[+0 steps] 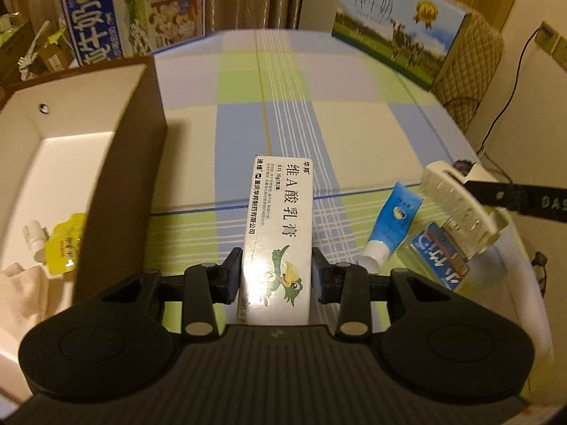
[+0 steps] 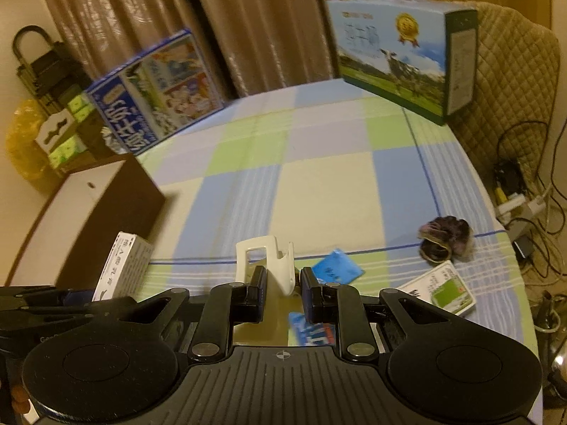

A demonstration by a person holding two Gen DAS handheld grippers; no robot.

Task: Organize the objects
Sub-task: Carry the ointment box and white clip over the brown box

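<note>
Checked table (image 1: pixel 354 124) has a brown storage box (image 1: pixel 134 163) on its left. Left gripper (image 1: pixel 276 276) is clamped on a white ointment carton (image 1: pixel 280 226), lifted beside that box; right gripper (image 2: pixel 283 294) pinches a white hair claw clip (image 2: pixel 273 262).

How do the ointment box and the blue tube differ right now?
The ointment box is a long white carton with black print; the blue tube is soft, blue, with a white cap. The box is clamped in the left gripper, off the tablecloth; the tube lies loose on it. Both are small toiletry-type items.
</note>
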